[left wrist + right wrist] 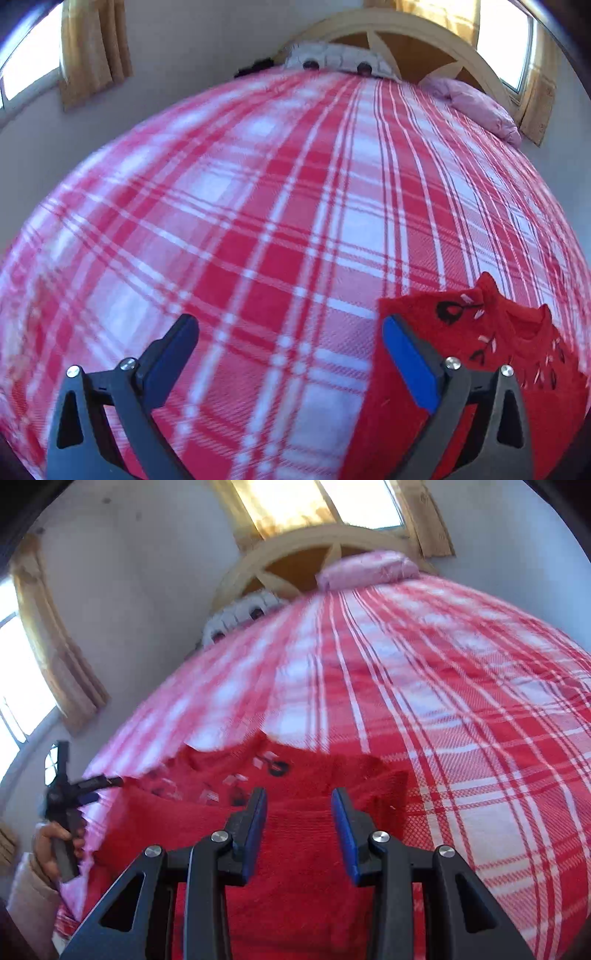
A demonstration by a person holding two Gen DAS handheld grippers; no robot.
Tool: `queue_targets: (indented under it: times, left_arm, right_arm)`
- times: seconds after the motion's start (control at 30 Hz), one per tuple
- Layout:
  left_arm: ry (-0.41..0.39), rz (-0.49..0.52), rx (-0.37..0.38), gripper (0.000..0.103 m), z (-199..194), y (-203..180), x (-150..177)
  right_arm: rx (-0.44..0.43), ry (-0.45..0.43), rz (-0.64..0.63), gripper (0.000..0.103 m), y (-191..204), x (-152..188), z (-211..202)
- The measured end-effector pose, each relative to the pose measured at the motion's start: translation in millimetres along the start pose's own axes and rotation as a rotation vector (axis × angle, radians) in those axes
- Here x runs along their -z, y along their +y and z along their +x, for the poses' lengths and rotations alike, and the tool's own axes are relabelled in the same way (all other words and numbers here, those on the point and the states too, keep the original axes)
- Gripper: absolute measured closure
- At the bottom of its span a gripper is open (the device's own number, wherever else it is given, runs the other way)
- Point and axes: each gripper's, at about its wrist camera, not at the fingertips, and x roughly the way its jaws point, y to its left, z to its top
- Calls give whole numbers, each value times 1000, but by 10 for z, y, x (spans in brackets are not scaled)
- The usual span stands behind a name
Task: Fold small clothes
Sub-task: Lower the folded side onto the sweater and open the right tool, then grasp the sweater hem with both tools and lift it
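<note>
- The right gripper [298,805] is hanging just over the red sweater [295,867], its blue-padded fingers [258,823] standing partly apart with nothing between them.
- The left gripper [288,343] is hovering over bare blanket, its fingers [410,365] spread wide and holding nothing; the right-hand finger is overlapping the sweater's edge in the left wrist view.
- The sweater, a fuzzy knit, is lying folded near the bed's near edge, showing black and pale stitched motifs [450,312] around its neckline; no writing is readable on it.
- In the right wrist view a hand [48,845] in a pale sleeve is gripping the left gripper's handle beside the sweater.
- The plaid blanket [258,206], woven in red, pink and white, is covering the bed.
- A pink pillow [476,103] is lying at the far right corner, against the arched wooden headboard [406,33].
- Yellowish curtains [92,48] are hanging beside bright windows.
</note>
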Motion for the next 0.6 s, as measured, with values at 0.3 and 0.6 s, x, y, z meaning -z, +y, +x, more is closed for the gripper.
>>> queue_targets:
  times: [0.3,0.6]
  left_arm:
    - [-59,170,6,1,-435,-197,724]
    - [-57,104,-102,1,-458,161,755]
  right_arm:
    - [58,118,-102,63,185,611,-246]
    - [64,75,-90,63,274,756,-637]
